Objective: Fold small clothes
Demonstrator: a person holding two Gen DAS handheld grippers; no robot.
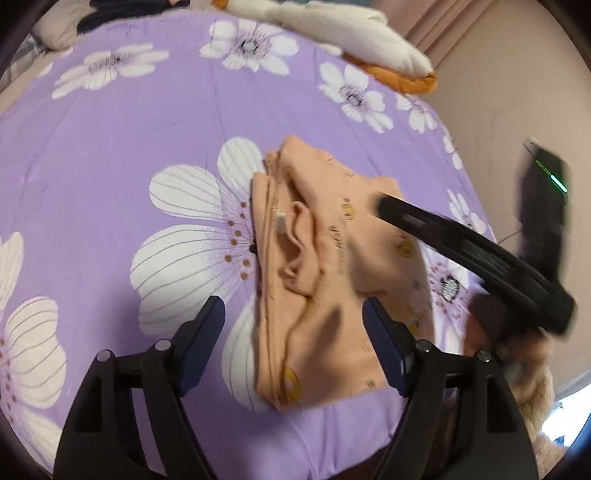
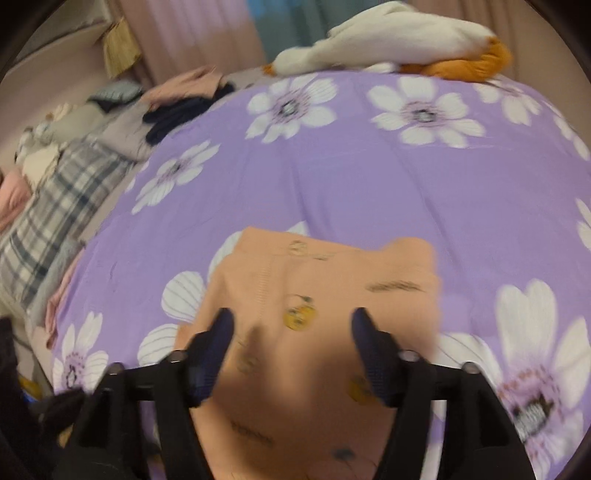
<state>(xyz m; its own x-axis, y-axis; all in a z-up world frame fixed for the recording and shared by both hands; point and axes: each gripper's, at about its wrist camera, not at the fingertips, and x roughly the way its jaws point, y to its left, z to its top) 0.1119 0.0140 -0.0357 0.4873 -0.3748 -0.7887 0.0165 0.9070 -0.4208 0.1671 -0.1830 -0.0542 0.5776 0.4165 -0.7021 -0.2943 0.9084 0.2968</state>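
Note:
A small peach garment (image 1: 314,258) with yellow fruit prints lies folded and bunched on the purple flowered bedspread (image 1: 110,147). My left gripper (image 1: 293,310) is open just above its near edge, with nothing between the jaws. The right gripper reaches in from the right in the left wrist view, its fingers (image 1: 384,206) over the garment's far right part. In the right wrist view the garment (image 2: 325,288) lies flat below my right gripper (image 2: 291,321), which is open and empty above it.
A white and orange plush toy (image 1: 351,33) lies at the far edge of the bed, and also shows in the right wrist view (image 2: 406,48). Dark and pink clothes (image 2: 184,107) and a plaid cloth (image 2: 55,206) lie at the left. A pink wall (image 1: 517,92) stands to the right.

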